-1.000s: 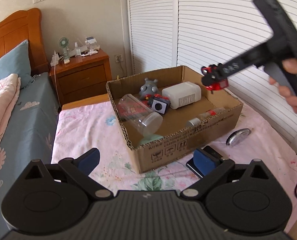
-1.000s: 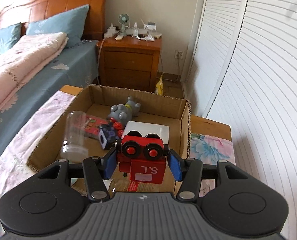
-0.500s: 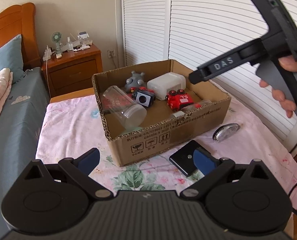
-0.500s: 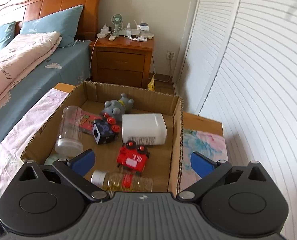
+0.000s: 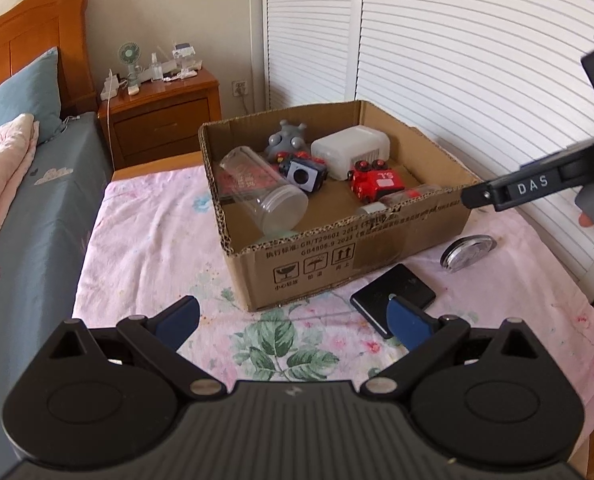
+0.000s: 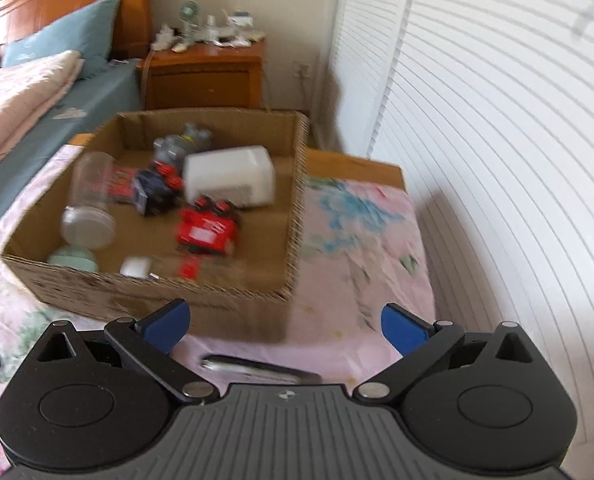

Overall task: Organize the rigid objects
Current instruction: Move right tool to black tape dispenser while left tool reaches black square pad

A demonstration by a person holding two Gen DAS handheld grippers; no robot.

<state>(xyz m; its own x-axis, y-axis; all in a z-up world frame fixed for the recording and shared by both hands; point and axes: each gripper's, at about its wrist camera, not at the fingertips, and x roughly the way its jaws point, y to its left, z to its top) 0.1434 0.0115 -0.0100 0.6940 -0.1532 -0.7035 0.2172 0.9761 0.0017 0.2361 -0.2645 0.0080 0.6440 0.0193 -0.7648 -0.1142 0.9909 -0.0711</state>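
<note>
Both my tools gape wide, empty: left tool, right tool. Red toy car sits in box; 2 left on counter: black case, round disc.

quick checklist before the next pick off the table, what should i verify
1. Right gripper empty and open: ok, fingers wide apart, nothing between them.
2. Left gripper empty and open: ok.
3. Red toy inside the box: ok, lying on the box floor.
4. Items left outside the box: not ok, a black case and a round metal lid lie on the cloth.
5. Lid reachable by the right gripper: ok, it lies just below the fingers, nothing on it.
6. Room in the box for more: ok, bare floor shows near the right wall.
</note>
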